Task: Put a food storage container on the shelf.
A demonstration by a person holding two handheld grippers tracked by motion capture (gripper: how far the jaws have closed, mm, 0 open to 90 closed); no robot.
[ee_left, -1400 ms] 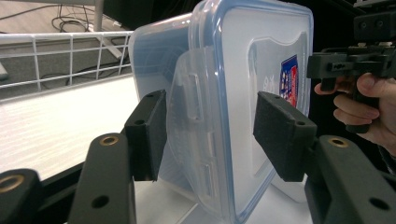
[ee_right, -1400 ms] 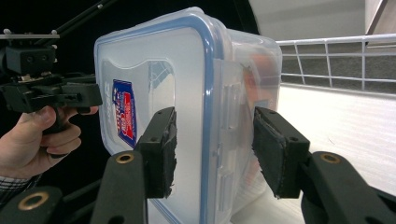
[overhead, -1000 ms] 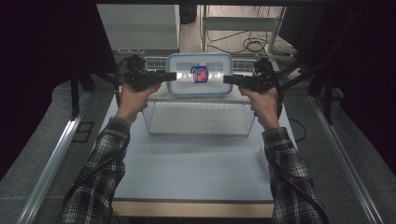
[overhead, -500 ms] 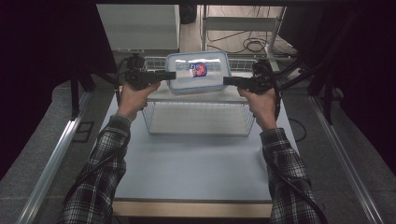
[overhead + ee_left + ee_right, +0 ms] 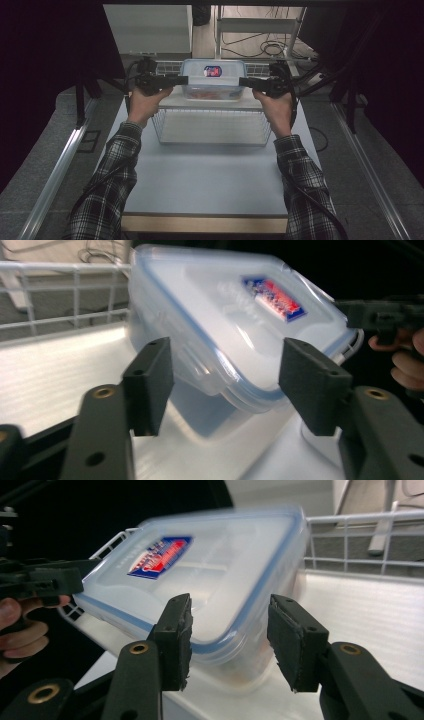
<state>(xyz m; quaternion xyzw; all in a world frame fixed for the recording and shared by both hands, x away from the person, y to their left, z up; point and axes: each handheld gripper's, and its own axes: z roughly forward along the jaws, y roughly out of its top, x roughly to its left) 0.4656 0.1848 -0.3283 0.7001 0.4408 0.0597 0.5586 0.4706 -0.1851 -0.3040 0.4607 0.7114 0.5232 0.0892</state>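
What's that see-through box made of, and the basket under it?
The box looks like clear, glossy plastic: you can see through its walls, and its lid has a blue seal line. The basket looks like white-coated metal wire, judging by its thin grid bars.

Plastic containers: one, a clear lidded box (image 5: 213, 80) with a blue seal
Labels on its lid: one (image 5: 212, 71), red and blue
Wire baskets: one (image 5: 212, 127), white
Desks: one (image 5: 200, 185)
Grippers: two, left gripper (image 5: 181, 79) and right gripper (image 5: 246, 82)
Fingers per gripper: two
Plaid sleeves: two
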